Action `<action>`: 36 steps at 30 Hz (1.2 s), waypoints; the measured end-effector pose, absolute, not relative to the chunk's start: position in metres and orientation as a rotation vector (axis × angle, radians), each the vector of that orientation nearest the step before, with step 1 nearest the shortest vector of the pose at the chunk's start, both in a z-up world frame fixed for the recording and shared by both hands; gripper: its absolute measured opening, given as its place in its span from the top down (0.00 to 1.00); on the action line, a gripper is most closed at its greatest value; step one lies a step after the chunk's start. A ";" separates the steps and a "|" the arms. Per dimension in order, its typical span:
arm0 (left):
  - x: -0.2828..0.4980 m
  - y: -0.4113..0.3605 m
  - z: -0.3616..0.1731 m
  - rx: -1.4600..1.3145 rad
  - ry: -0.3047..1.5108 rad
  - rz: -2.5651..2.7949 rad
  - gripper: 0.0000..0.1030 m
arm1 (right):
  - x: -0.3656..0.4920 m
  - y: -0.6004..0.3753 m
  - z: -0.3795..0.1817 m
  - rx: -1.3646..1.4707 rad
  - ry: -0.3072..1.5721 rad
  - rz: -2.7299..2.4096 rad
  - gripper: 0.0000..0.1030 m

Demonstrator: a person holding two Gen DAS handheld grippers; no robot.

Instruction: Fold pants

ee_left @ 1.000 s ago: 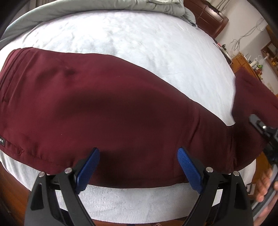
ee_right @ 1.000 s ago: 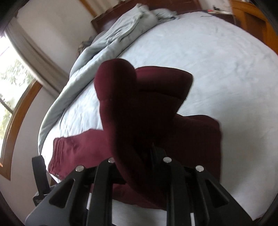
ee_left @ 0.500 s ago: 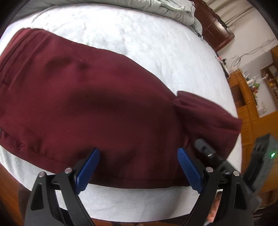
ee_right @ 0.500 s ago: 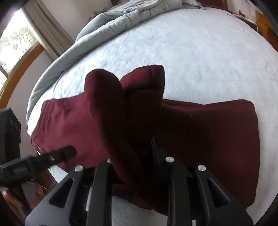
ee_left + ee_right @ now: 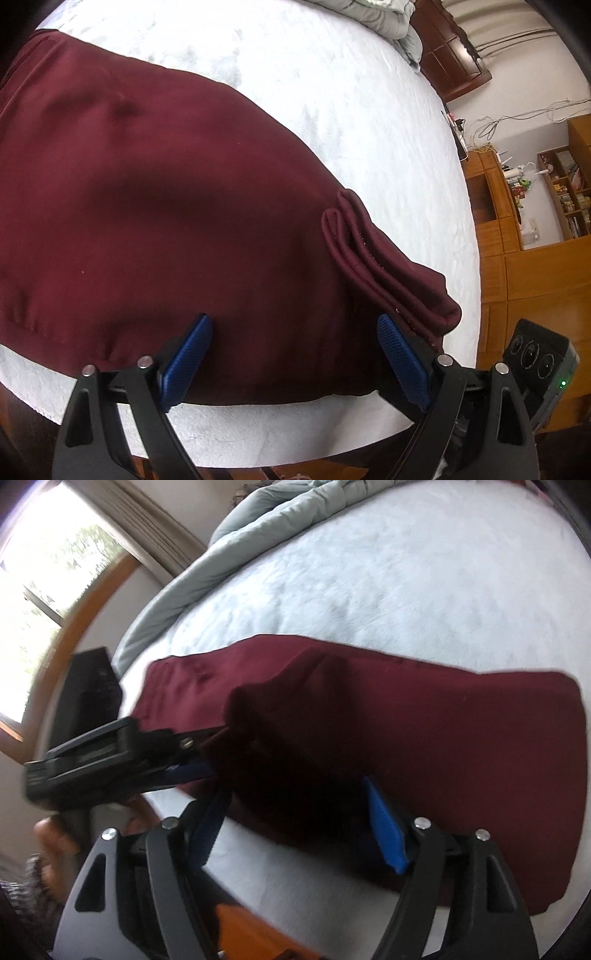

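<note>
since a second ago the leg end of the maroon pants [image 5: 424, 720] has come down from the air onto the rest of the garment, and the right hand-held gripper [image 5: 299, 821] has just been opening, the dark bunch between its pads seemingly let go. pants lie on the white bed [image 5: 332, 92] by its near edge. left hand-held gripper [image 5: 295, 354] hangs wide open, holding nothing. first fold reads as laid; next, smooth it and fold again. only the left view shows the stacked cuffs [image 5: 362, 251] sharply.

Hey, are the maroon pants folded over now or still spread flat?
Folded over: the pants have their leg cuffs lying doubled back on top.
</note>
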State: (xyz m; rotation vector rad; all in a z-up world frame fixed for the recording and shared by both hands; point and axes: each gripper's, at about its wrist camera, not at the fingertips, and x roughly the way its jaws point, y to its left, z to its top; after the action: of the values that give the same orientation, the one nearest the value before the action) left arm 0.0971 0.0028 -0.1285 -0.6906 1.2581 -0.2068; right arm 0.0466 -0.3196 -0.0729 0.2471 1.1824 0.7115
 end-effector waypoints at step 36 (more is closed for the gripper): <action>0.122 -0.044 -0.146 -0.684 1.420 -0.293 0.24 | 0.034 -0.456 -0.055 0.517 1.068 0.477 0.28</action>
State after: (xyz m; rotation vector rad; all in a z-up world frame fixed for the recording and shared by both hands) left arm 0.1220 -0.0439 -0.1460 -0.6837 1.4196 -0.2933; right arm 0.0336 -0.4558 -0.0552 0.5170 1.0684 0.4772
